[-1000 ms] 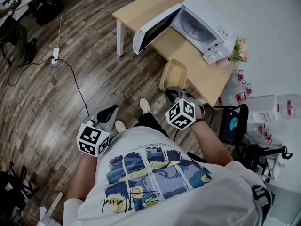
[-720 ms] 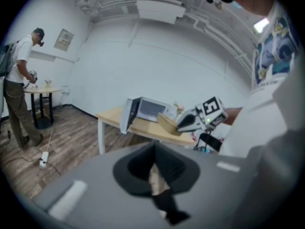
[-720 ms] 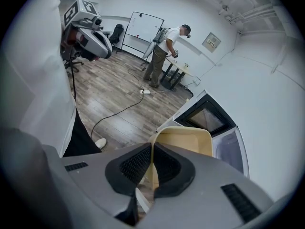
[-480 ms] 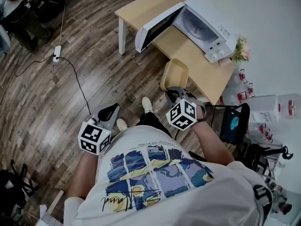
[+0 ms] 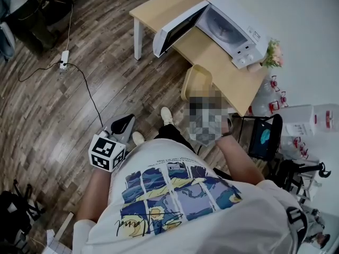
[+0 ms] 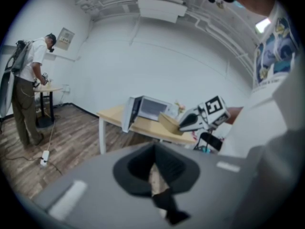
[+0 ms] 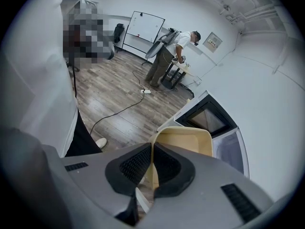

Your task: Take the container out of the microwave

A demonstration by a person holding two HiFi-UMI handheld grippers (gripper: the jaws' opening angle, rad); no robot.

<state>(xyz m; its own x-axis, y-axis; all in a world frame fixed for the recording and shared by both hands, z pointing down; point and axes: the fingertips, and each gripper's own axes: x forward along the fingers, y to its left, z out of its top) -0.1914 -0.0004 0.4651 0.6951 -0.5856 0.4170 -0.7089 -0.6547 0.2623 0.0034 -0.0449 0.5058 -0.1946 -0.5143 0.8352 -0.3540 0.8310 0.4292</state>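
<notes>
The right gripper [image 7: 152, 168] pinches one side wall of the container [image 7: 187, 138], which hangs outside the microwave [image 5: 229, 29], in front of its open front. The left gripper [image 6: 153, 173] hangs well away from the microwave, jaws pressed together on nothing. With only one wall gripped, carry the container level and slowly, and set it flat before releasing.

Shallow beige container [image 5: 197, 81] — rim pinched in the right tool [image 7: 152, 149] — outside the white microwave [image 5: 229, 29], door open.

Probably a lab or office — whiteboard [image 7: 145, 26], bare white walls [image 6: 167, 66], plank floor [image 5: 106, 62] — microwave [image 5: 228, 28] on a plain table [image 5: 159, 7].
</notes>
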